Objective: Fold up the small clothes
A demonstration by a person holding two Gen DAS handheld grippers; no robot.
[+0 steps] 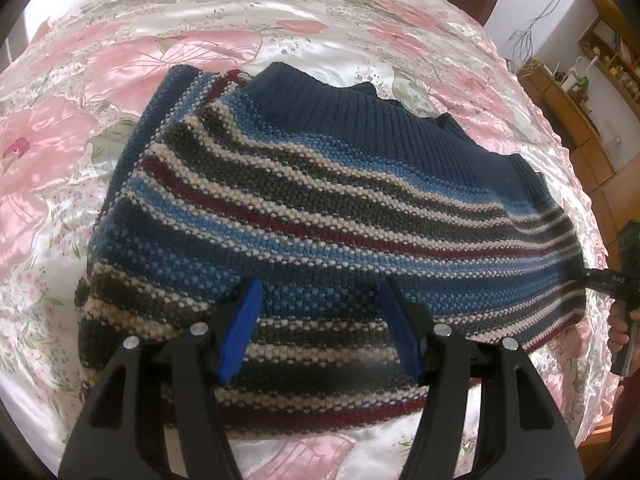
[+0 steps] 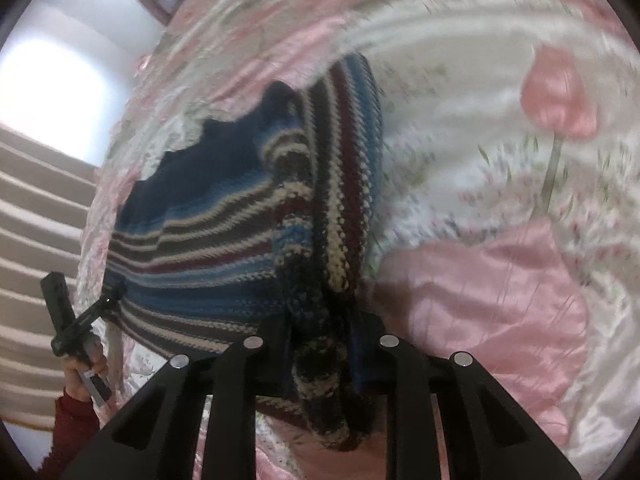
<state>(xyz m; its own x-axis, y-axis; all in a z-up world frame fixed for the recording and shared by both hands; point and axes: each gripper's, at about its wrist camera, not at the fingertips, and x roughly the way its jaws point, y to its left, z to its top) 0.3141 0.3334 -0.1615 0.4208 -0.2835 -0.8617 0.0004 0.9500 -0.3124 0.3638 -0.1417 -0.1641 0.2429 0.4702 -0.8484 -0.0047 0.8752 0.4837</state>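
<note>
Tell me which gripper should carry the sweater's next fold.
Right, probably. The right gripper is shut on bunched fabric of the sweater, ready to carry it over; the left gripper is open above the near edge, holding nothing.

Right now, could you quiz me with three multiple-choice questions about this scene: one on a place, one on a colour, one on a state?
1. Where does the striped sweater lie?
A. in a basket
B. on a floral bedspread
C. on a wooden floor

2. What colour are the pads of the left tool?
A. yellow
B. green
C. blue

3. What is the right tool doing?
A. clamping bunched sweater fabric
B. hanging open over bare bedding
C. holding a sock

Answers:
1 B, pink flowered satin shows all round the sweater.
2 C, both pads are blue and stand wide apart.
3 A, striped knit is pinched between its fingers.
</note>
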